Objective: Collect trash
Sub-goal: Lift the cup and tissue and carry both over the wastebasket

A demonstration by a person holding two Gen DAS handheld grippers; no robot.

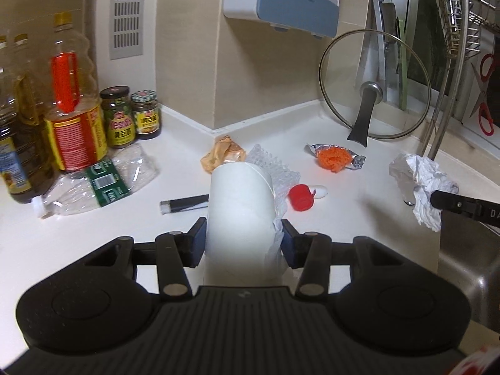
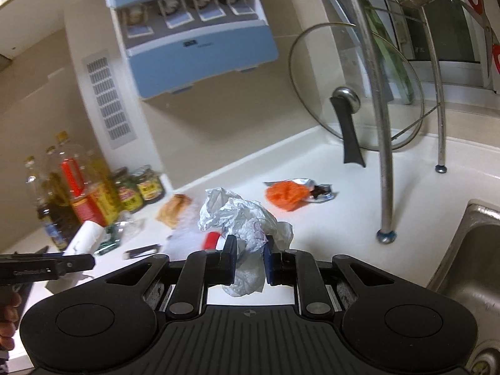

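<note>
Between the pads of our left gripper [image 1: 243, 237] stands a white paper cup [image 1: 239, 215], pinched at both sides with the jaws about half open around it; it rises toward twelve o'clock and hides much of the bubble wrap [image 1: 275, 168] behind it. Our right gripper [image 2: 249, 261] has its jaws nearly closed on a crumpled white paper wad [image 2: 243, 218], which bulges above the pads toward twelve and hangs below them toward six. In the left wrist view that same wad shows at three o'clock, clear of the white counter [image 1: 78, 234].

On the counter, at one o'clock from the cup, lies a red cap [image 1: 300, 197] just beside a small white piece whose kind we cannot make out. Orange scraps on foil [image 1: 336, 157] sit farther out at one to two o'clock. A tan wrapper [image 1: 220, 154] lies at eleven, a dark stick [image 1: 184, 204] at nine, half hidden by the cup, and a flattened clear bottle [image 1: 93, 184] beyond it. The sink [image 2: 468, 259] is cut off at the right edge.
</note>
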